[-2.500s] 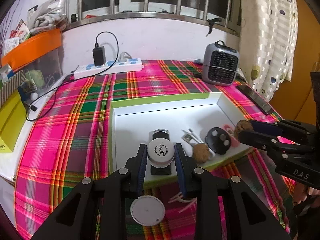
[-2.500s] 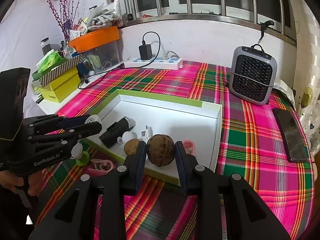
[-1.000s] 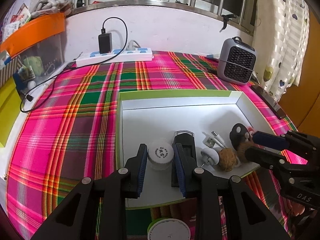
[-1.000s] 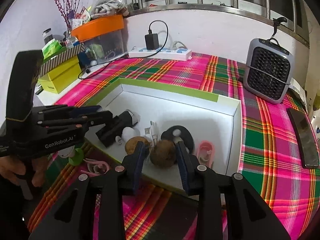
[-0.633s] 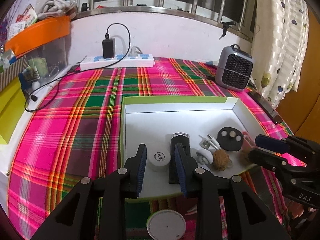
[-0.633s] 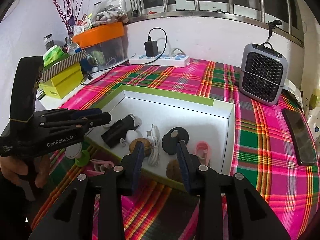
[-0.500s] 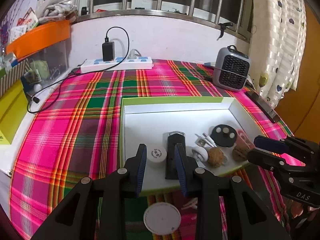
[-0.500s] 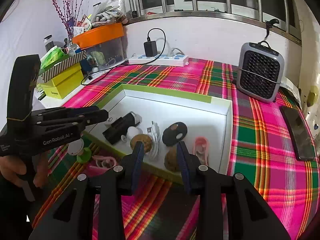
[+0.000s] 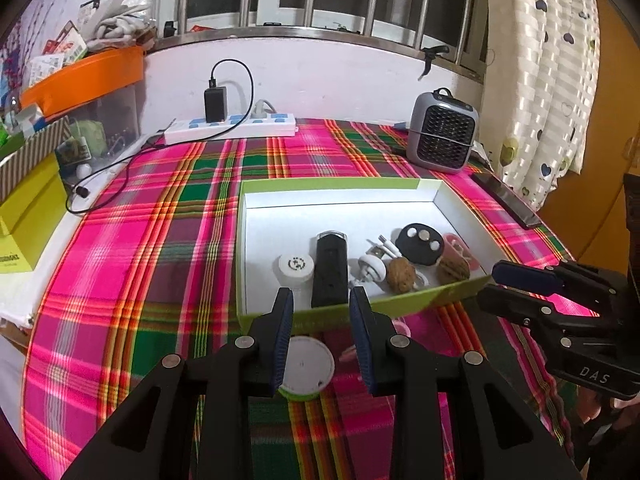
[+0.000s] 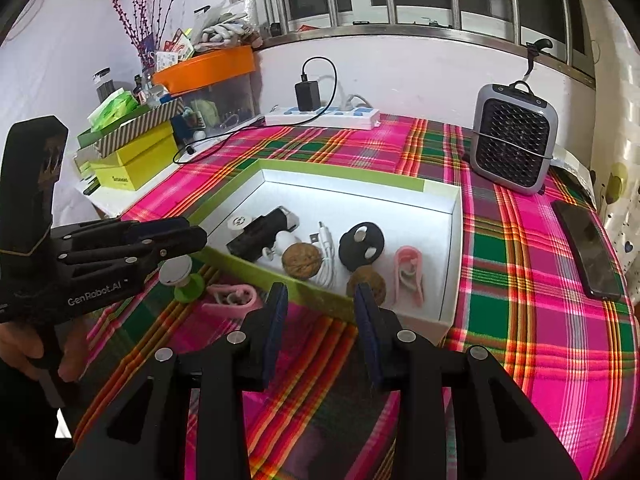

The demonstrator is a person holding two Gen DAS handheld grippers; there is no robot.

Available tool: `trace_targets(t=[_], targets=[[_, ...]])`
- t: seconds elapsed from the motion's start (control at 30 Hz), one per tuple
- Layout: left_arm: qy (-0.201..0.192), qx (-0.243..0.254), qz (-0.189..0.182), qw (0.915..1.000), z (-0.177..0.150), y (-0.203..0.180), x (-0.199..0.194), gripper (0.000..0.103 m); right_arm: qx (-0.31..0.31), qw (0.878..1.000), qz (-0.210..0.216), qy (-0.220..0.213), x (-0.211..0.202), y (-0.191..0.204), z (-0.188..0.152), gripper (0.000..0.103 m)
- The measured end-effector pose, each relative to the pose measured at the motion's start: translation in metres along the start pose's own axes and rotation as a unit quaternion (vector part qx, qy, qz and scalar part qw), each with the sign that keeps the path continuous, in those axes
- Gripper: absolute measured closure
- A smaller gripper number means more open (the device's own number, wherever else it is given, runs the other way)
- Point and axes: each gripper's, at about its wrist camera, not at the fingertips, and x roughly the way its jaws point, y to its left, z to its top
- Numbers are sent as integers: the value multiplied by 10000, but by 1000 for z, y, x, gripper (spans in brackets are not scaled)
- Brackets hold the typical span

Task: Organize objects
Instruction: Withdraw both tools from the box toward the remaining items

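A white-lined box (image 9: pixel 430 305) with green rim holds a white round jar (image 9: pixel 296 267), a black flat device (image 9: pixel 330 270), two walnuts (image 9: pixel 401 280) (one hard against the near wall), a black disc (image 9: pixel 420 243) and a pink clip (image 10: pixel 408 275).

In the box (image 9: pixel 448 196) lie a jar (image 9: pixel 295 267), a black case (image 9: pixel 330 270) and two walnuts (image 9: pixel 401 279); a fan (image 9: pixel 442 138) stands behind

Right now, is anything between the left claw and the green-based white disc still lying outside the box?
Nothing visible. The green-based white disc lies on the tablecloth directly under the open left claw, in front of the box wall. A pink clip lies beside it, not over it.
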Motion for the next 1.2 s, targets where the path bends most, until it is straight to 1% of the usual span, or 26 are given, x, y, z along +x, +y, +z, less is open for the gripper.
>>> trace_targets(t=[0.47, 0.63, 0.93, 0.97, 1.03, 1.2], targets=[[-16, -27, 45, 10000, -17, 6, -18, 75, -103, 9999, 90, 60, -7, 13, -9, 67], [22, -36, 56, 10000, -22, 8, -19, 75, -117, 9998, 137, 90, -5, 15, -11, 67], [129, -44, 94, 9999, -27, 11, -13, 70, -164, 9995, 220, 147, -2, 19, -12, 67], [143, -37, 99, 9998, -27, 11, -12, 70, -162, 9995, 222, 152, -1, 19, -12, 67], [177, -26, 104, 9998, -27, 11, -9, 69, -156, 9995, 228, 163, -1, 19, -12, 62], [233, 0, 70, 9997, -29, 10, -5, 69, -169, 9993, 266, 194, 2, 21, -12, 61]])
